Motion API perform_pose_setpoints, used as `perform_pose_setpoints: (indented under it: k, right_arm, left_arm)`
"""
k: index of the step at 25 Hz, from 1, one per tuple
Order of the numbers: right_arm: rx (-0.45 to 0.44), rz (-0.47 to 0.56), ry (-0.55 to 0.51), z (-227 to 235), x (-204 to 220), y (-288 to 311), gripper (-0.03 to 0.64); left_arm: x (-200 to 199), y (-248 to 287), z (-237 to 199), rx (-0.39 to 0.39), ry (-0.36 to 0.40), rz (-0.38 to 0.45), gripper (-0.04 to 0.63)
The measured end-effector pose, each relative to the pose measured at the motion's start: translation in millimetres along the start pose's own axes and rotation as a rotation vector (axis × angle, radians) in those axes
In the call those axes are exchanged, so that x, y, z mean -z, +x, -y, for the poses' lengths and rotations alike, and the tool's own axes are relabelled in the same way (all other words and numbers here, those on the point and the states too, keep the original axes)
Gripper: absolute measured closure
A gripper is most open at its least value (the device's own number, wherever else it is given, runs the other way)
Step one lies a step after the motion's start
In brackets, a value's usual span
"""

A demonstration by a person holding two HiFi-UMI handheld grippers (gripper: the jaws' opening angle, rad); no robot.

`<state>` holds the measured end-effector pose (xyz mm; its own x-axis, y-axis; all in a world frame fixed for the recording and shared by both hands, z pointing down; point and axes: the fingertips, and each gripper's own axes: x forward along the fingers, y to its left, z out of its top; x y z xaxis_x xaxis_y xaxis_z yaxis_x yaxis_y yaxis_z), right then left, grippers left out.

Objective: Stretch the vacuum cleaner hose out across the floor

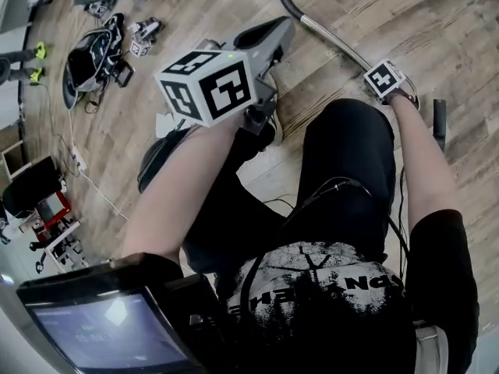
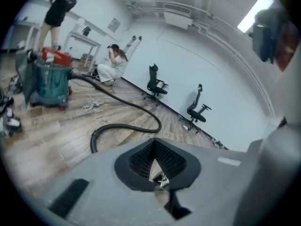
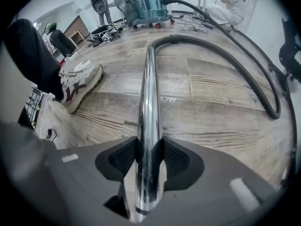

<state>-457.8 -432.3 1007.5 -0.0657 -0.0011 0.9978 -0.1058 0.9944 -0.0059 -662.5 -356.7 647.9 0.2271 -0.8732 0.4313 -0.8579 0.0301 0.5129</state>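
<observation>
Vacuum cleaner hose (image 3: 225, 55): black, lying in a loose curve on the wooden floor (image 3: 211, 112); it runs from the teal vacuum cleaner (image 3: 146, 6) to the chrome tube (image 3: 149, 102).
Right gripper (image 3: 149, 157): points down at the floor, with its fingers (image 3: 178, 160) clamped on the chrome tube near its end.
Left gripper (image 2: 155, 164): held above the floor, its fingers (image 2: 171, 161) closed together on nothing.
Shoe (image 3: 77, 86): on the floor, near the tube.

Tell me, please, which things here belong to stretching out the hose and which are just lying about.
Job: vacuum cleaner; black hose; chrome tube, clamped in the right gripper.
Lying about: office chairs; white cable coil; dark bag on the floor.
</observation>
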Motion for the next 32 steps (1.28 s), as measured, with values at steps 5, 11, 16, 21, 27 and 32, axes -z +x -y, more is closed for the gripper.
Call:
perform_pose_setpoints:
  k: [5, 11, 16, 21, 27, 32]
  right_arm:
    - [-0.042, -0.012, 0.013, -7.8, 10.0, -20.0, 0.44]
    - [-0.055, -0.001, 0.0, -4.5, 19.6, -45.7, 0.44]
    - [-0.067, 0.041, -0.036, -2.4, 16.5, -63.5, 0.44]
    - [-0.09, 0.007, -0.024, -8.9, 32.5, -76.4, 0.441]
    - [-0.075, 0.064, -0.083, -15.1, 25.8, -89.8, 0.44]
    - [0.031, 0.073, -0.173, -8.1, 23.6, -107.1, 0.45]
  left_arm:
    - [52.7, 65.9, -51.3, -0.078, -0.131, -0.045, 0.592]
    - [162.9, 130.8, -70.3, -0.043, -0.261, -0.214, 0.504]
    - [223.4, 180.6, -62.8, 0.031, -0.489, -0.239, 0.415]
    - [237.0, 224.4, -40.3, 0.16, -0.769, -0.129, 0.299]
    - [238.4, 267.1, -33.4, 0.238, -0.895, -0.034, 0.295]
    - [214.4, 278.2, -27.9, 0.263, -0.984, 0.039, 0.43]
